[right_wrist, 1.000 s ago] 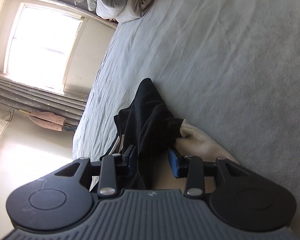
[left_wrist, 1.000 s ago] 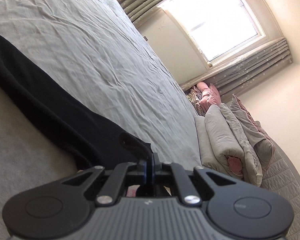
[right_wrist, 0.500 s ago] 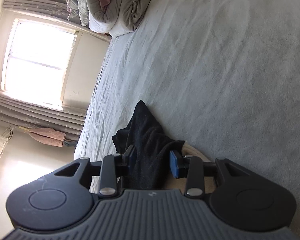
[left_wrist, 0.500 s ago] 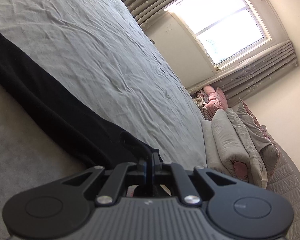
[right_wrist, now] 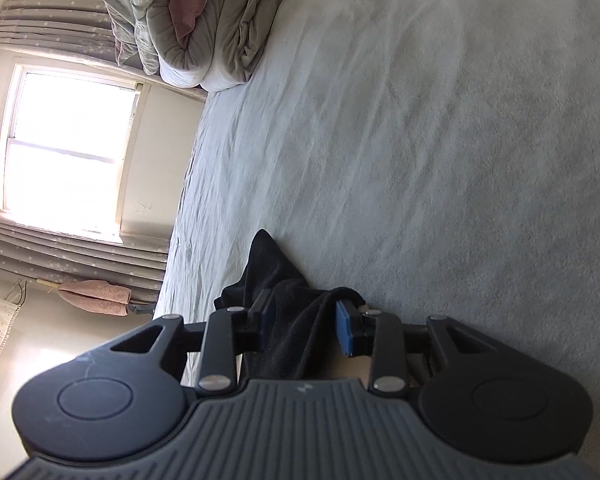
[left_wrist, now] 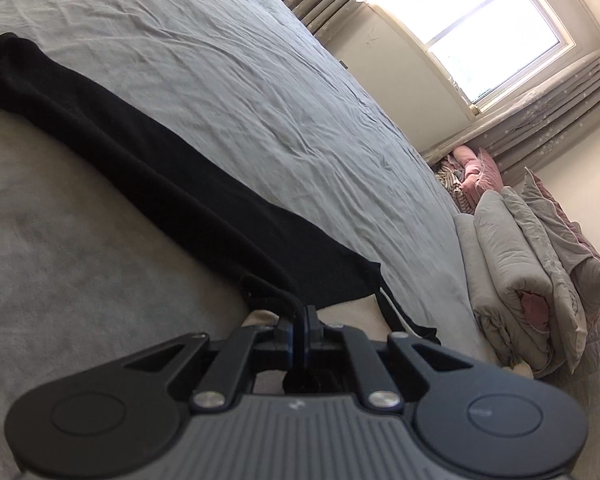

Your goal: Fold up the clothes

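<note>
Bed (left_wrist: 260, 92), grey wrinkled sheet, filled most of both views. Folded grey-and-pink quilts (left_wrist: 528, 256) were stacked at its far end, under the window (left_wrist: 488, 24) and pleated curtains (left_wrist: 548, 120).

Black garment (left_wrist: 148, 168) lay along the near edge of the bed as a long, narrow band, stretched flat, its far end reaching toward the left of the left wrist view. A pale cloth (left_wrist: 352, 312) showed beneath its near end, just ahead of the tool.

Left gripper (left_wrist: 299, 326): jaws pressed nearly together, pinching a thin fold of the black garment's near corner.

Right gripper (right_wrist: 302, 320): jaws held moderately apart, blue pads (right_wrist: 345, 330) visible, bunched black garment draped between them and touching the left pad; whether it was clamped could not be told.
</note>
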`<control>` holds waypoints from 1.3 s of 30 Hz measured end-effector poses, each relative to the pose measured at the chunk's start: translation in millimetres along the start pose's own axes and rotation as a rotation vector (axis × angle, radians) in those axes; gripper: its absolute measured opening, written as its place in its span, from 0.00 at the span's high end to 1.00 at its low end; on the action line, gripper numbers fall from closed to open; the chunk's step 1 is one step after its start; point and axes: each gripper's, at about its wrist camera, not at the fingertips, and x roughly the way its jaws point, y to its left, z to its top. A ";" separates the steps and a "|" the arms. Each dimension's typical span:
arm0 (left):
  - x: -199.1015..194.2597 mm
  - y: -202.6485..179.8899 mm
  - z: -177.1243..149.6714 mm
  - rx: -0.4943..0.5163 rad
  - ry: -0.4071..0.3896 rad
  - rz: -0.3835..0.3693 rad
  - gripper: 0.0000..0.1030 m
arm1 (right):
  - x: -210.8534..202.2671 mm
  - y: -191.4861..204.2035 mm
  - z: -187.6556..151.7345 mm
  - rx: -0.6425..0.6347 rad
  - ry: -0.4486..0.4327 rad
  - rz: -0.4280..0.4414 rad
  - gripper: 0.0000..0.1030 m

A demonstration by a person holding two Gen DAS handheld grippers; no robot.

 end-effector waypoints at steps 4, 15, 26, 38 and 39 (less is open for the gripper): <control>-0.3 2.0 -5.4 0.009 0.020 0.024 0.96 | -1.0 0.6 2.4 0.019 0.020 -0.007 0.66; -6.2 11.0 -18.8 -0.009 0.087 0.047 0.96 | -4.3 1.5 11.8 0.030 0.079 -0.038 0.68; -14.2 11.6 -28.6 0.036 0.094 0.006 0.96 | -7.6 0.4 32.3 -0.037 -0.005 -0.133 0.60; -10.4 20.7 -47.6 0.146 0.073 0.046 0.95 | 0.3 38.6 -4.9 -0.327 0.041 -0.155 0.58; -9.8 21.0 -49.0 0.161 0.070 0.054 0.95 | 0.4 38.0 -4.4 -0.320 0.044 -0.158 0.58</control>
